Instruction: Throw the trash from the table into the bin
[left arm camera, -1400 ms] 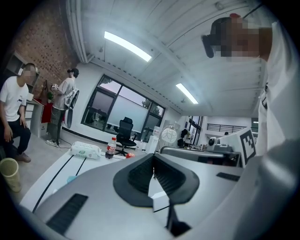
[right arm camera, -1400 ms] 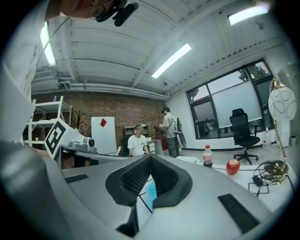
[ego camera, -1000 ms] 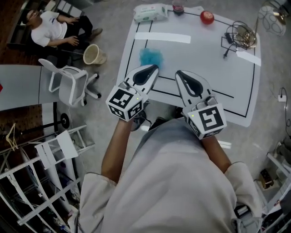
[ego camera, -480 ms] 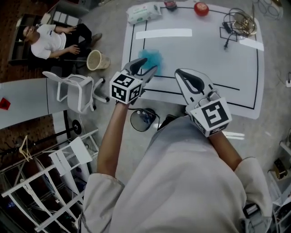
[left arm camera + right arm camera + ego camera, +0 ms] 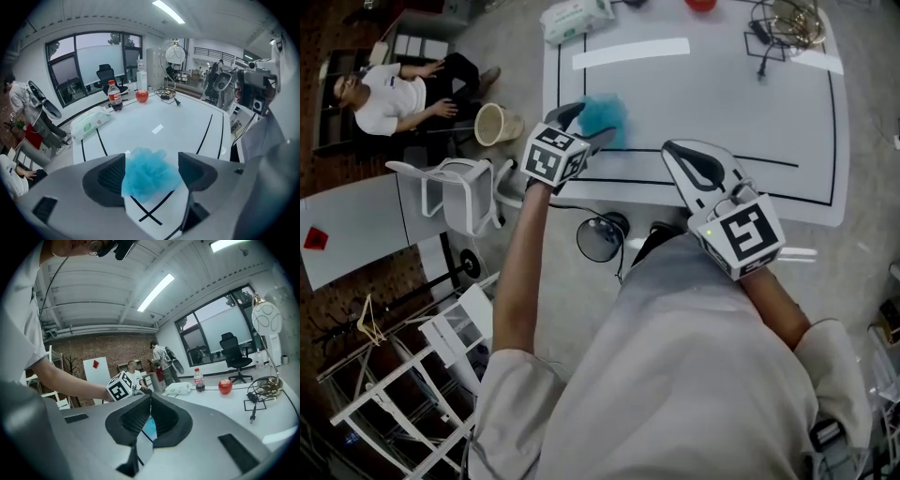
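Head view, upper middle: left gripper (image 5: 584, 127), jaws just opened wide, straddles one puff (image 5: 607, 114); right gripper (image 5: 679, 155) pressed together, empty.

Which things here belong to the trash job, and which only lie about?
For the job: blue puff, between the jaws of the left gripper, which have just been opening; dark bin below the table edge.
Just lying about: wipes pack, cola bottle, red apple, black cable.
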`<move>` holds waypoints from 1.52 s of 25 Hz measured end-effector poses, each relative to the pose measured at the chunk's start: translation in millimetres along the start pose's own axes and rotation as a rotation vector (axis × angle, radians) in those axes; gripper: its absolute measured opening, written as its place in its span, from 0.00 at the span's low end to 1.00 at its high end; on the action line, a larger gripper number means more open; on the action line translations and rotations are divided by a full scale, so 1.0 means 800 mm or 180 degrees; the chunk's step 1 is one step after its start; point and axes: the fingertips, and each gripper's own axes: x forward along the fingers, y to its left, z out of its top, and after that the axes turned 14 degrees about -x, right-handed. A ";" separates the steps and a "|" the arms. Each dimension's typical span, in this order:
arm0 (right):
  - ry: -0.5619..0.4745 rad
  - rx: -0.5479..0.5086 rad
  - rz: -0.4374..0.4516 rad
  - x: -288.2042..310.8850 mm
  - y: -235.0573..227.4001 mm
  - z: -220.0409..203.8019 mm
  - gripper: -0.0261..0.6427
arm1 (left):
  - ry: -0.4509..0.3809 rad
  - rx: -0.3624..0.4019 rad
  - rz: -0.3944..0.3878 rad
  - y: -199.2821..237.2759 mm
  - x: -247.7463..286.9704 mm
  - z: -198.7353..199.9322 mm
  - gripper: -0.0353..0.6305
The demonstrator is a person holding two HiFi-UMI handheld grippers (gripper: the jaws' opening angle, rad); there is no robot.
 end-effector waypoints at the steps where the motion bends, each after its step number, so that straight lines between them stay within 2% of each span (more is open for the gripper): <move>1: 0.0012 0.0016 -0.0003 -0.001 -0.001 -0.003 0.07 | 0.0058 0.0027 -0.0017 0.002 0.004 -0.002 0.56; 7: 0.0050 0.0088 -0.0058 -0.003 -0.008 -0.013 0.07 | 0.0386 0.0139 -0.0090 0.016 0.035 -0.019 0.56; 14: 0.0172 0.0152 -0.0111 -0.015 -0.015 -0.025 0.07 | 0.0858 0.0096 -0.0055 0.032 0.079 -0.055 0.56; 17: 0.0169 0.0176 -0.0119 -0.016 -0.015 -0.028 0.07 | 0.0785 -0.0001 -0.0014 0.033 0.085 -0.057 0.55; 19: 0.0163 0.0187 -0.0109 -0.016 -0.015 -0.030 0.07 | 0.0698 -0.0051 0.0013 0.034 0.086 -0.054 0.51; 25: 0.0198 0.0300 -0.0070 -0.018 -0.014 -0.040 0.07 | 0.0771 0.0127 -0.0038 0.020 0.089 -0.053 0.38; 27: 0.0199 0.0321 -0.0068 -0.017 -0.016 -0.040 0.07 | 0.0805 0.0306 -0.0053 0.011 0.089 -0.052 0.31; 30: 0.0181 0.0354 -0.0026 -0.012 -0.015 -0.038 0.07 | 0.0891 0.0782 0.0038 -0.009 0.091 -0.053 0.15; 32: 0.0167 0.0355 0.0047 -0.008 -0.010 -0.039 0.07 | 0.0913 0.1035 0.0171 -0.016 0.094 -0.054 0.12; 33: 0.0166 0.0349 0.0089 -0.005 -0.007 -0.039 0.07 | 0.0900 0.1084 0.0227 -0.018 0.096 -0.054 0.11; 35: 0.0181 0.0340 0.0167 -0.001 0.002 -0.040 0.07 | 0.0843 0.1027 0.0291 -0.022 0.096 -0.055 0.11; 38: 0.0211 0.0301 0.0271 0.005 0.016 -0.039 0.07 | 0.0666 0.0696 0.0438 -0.025 0.096 -0.059 0.10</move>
